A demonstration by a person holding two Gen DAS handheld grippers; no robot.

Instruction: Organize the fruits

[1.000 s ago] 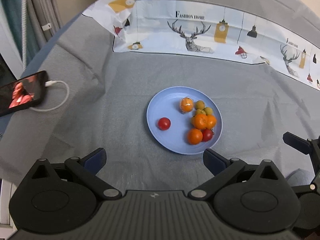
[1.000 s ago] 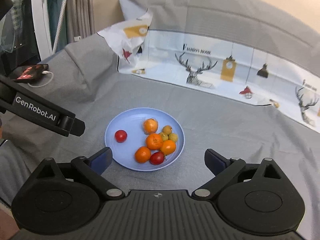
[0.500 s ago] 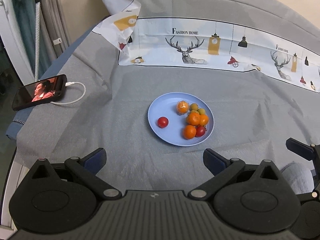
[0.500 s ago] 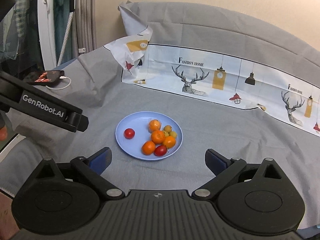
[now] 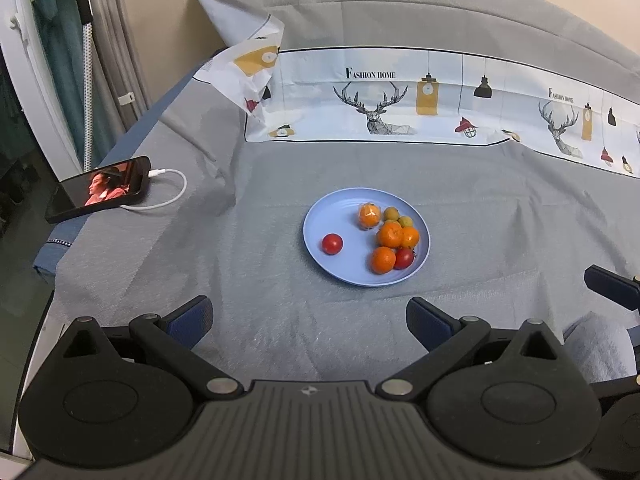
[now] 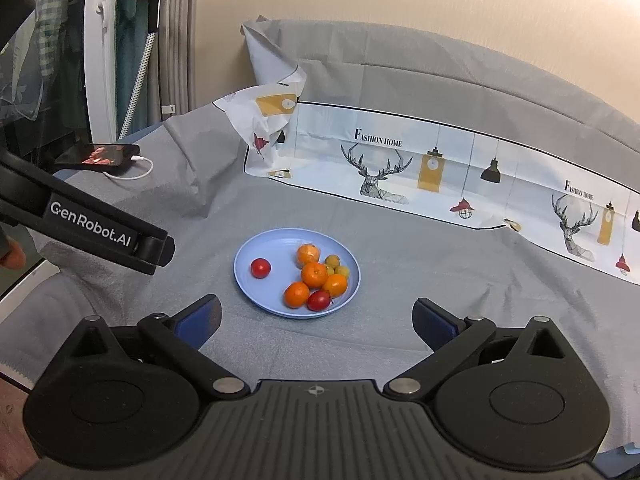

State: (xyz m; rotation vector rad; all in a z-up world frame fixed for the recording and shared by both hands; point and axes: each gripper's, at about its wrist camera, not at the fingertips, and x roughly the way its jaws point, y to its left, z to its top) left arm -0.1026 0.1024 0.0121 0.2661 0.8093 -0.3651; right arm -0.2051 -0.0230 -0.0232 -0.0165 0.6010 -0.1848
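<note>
fruits [image 5: 390,236] on blue plate [image 5: 320,224], centre of frame | left hand-held gripper [image 5: 310,318] and right hand-held gripper [image 6: 316,318]: wide open, empty | round, light, probably soft-skinned; grasp gently across middle | lone tomato [image 5: 332,243] easiest

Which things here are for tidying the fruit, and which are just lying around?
For the job: blue plate, oranges, red tomatoes, small yellow-green fruits, left gripper, right gripper.

Lying about: phone, white charging cable, deer-print cloth.
</note>
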